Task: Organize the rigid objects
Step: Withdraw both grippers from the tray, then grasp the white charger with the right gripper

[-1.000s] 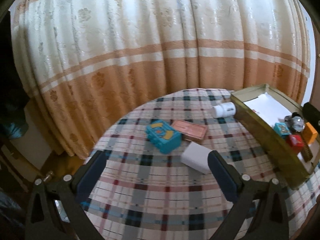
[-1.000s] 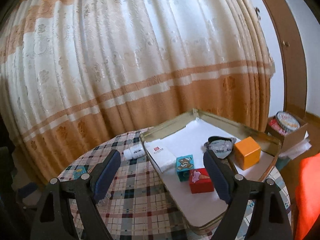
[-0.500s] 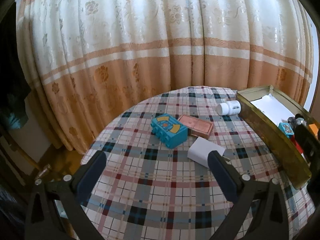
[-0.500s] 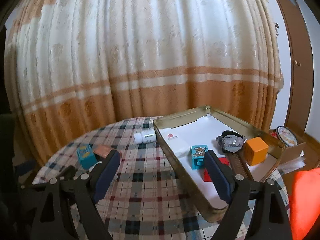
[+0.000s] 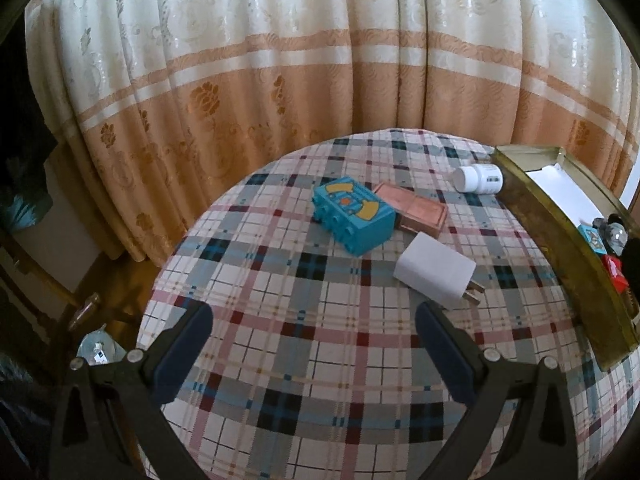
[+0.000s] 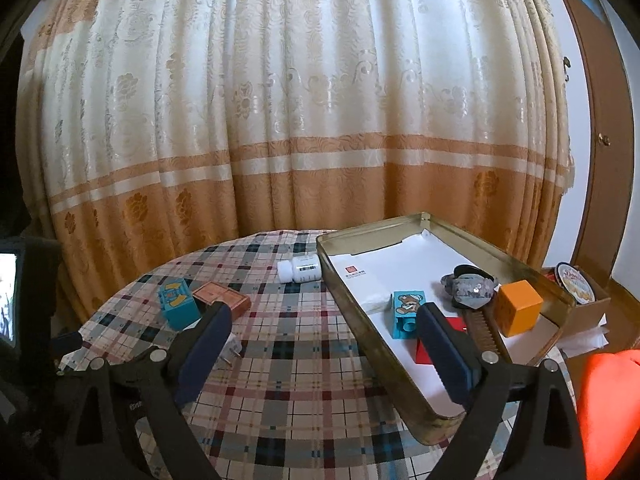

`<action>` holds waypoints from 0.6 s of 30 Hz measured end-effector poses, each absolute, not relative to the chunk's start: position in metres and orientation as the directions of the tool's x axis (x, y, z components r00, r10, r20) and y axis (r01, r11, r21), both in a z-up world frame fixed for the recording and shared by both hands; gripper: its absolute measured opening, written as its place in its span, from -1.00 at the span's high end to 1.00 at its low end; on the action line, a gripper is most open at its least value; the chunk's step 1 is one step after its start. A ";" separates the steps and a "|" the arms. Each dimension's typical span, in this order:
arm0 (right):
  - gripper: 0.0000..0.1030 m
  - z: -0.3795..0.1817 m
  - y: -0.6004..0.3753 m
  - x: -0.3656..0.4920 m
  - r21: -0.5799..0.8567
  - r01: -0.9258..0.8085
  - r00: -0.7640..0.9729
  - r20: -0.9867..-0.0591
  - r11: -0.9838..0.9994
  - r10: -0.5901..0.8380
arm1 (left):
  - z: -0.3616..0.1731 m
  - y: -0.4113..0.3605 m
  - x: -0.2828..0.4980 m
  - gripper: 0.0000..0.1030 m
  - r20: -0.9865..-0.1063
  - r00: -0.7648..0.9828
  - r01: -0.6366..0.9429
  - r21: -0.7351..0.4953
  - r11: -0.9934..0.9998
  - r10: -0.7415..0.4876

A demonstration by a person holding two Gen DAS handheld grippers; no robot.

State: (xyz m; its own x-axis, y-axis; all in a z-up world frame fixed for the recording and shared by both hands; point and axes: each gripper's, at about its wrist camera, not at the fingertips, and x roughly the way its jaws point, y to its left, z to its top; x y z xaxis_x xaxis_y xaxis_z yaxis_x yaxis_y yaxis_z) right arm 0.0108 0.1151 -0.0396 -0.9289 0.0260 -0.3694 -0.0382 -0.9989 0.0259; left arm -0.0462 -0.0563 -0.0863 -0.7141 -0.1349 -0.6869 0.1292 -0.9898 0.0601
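On the plaid table lie a teal toy block point(image 5: 352, 216) point(image 6: 178, 300), a copper-pink flat case point(image 5: 416, 214) point(image 6: 224, 298), a white charger plug point(image 5: 436, 274) and a white pill bottle point(image 5: 478, 179) point(image 6: 300, 268) on its side. A gold tin tray point(image 6: 360, 312) point(image 5: 560, 256) at the right holds a teal bear block point(image 6: 406, 314), a red block, an orange cube point(image 6: 518, 308), a comb and a sequined piece. My left gripper point(image 5: 312, 332) is open and empty, just short of the plug. My right gripper point(image 6: 324, 332) is open and empty over the tray's left wall.
A cream and orange curtain point(image 5: 320, 80) hangs close behind the round table. The table's left edge point(image 5: 168, 264) drops to the floor. A cardboard box with a round tin point(image 6: 576, 284) stands right of the tray. The left gripper's body shows at the right wrist view's left edge point(image 6: 28, 300).
Both grippers have drawn back and swung left; the tray has slid rightward in both views. The table objects have not moved. Both grippers stay open.
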 end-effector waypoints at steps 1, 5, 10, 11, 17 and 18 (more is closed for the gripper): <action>-0.84 -0.040 0.115 0.011 0.023 -0.035 -0.928 -0.371 -0.999 0.024 | -0.087 -0.057 -0.047 -0.99 -0.690 -0.711 0.131 0.060 -0.990 -0.135; -0.84 -0.041 0.115 0.007 0.023 -0.030 -0.921 -0.389 -0.999 0.019 | -0.088 -0.058 -0.049 -0.99 -0.698 -0.701 0.142 0.065 -0.988 -0.146; -0.84 -0.043 0.113 0.004 0.019 -0.032 -0.915 -0.402 -0.999 0.021 | -0.090 -0.059 -0.051 -0.99 -0.711 -0.689 0.136 0.062 -0.989 -0.139; -0.84 -0.043 0.113 0.003 0.017 -0.030 -0.913 -0.407 -0.999 0.020 | -0.091 -0.060 -0.052 -0.99 -0.714 -0.687 0.135 0.057 -0.989 -0.135; -0.84 -0.048 0.108 -0.008 0.037 -0.003 -0.893 -0.450 -0.999 -0.014 | -0.099 -0.072 -0.060 -0.99 -0.761 -0.641 0.152 0.000 -0.988 -0.098; -0.84 -0.049 0.106 -0.010 0.037 0.000 -0.889 -0.458 -0.999 -0.017 | -0.102 -0.074 -0.061 -0.99 -0.771 -0.629 0.160 -0.010 -0.987 -0.094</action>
